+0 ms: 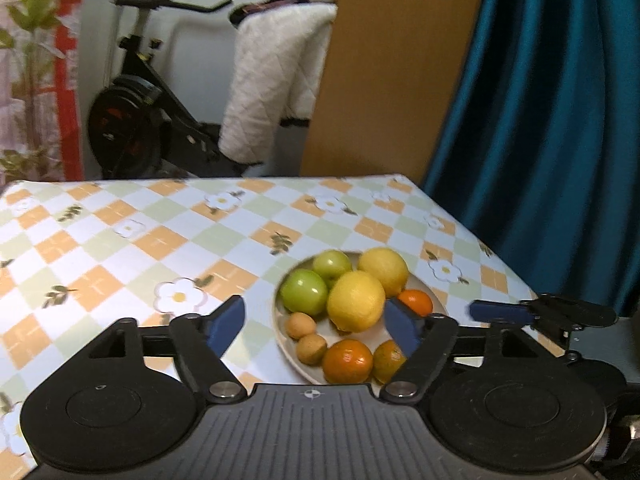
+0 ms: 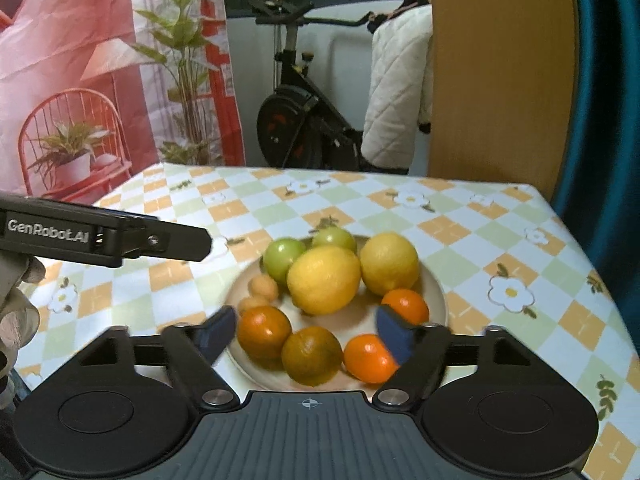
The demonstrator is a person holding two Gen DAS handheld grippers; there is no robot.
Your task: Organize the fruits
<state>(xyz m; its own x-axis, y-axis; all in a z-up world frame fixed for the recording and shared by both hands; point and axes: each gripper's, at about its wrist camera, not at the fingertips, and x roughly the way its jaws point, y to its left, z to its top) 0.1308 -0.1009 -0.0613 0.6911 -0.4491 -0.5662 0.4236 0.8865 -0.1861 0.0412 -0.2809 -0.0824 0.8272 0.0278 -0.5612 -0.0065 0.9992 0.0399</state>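
Ahead of me the table [image 2: 460, 232] wears a checked cloth of orange, green and white squares with daisies. Beyond its far edge stands a black exercise bike [image 2: 304, 120], a white quilted cover [image 2: 396, 92] draped over its handlebar end. A wooden panel [image 2: 496, 72] rises just right of it, with a teal curtain [image 1: 552, 120] further right. To my left hangs a red printed backdrop [image 2: 72, 64] and a leafy plant [image 2: 184, 56].
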